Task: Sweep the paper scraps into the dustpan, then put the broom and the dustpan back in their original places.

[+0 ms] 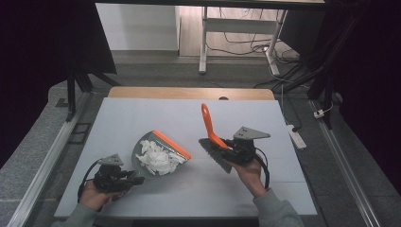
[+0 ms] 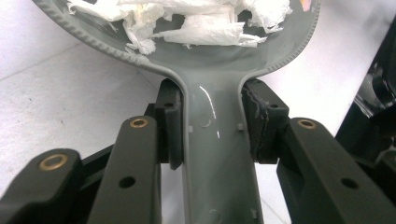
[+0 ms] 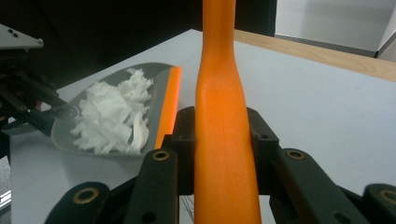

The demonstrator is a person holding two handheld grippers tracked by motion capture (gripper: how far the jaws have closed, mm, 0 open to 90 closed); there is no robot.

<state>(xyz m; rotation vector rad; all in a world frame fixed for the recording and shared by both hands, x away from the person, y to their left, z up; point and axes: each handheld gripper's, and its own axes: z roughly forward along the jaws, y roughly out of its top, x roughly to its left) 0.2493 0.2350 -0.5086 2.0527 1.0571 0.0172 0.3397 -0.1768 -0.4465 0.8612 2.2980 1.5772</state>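
A grey dustpan [image 1: 142,150] with an orange lip lies left of the table's middle, filled with crumpled white tissue [image 1: 158,158]. My left gripper [image 1: 135,179] is shut on the dustpan's grey handle [image 2: 217,154], with both jaws pressed against its sides. The tissue [image 2: 205,21] sits in the pan just beyond them. A hand brush with an orange handle [image 1: 207,124] and dark bristles [image 1: 215,153] is held right of the pan, handle pointing up and away. My right gripper [image 1: 226,146] is shut on that handle [image 3: 224,140]. The dustpan [image 3: 112,74] lies off to its left.
The grey table mat [image 1: 142,113] has a wooden table edge [image 1: 189,92] at the back. Beyond stand a white desk frame [image 1: 204,42] and floor cables [image 1: 246,47]. A white power strip [image 1: 295,135] lies off the table's right side.
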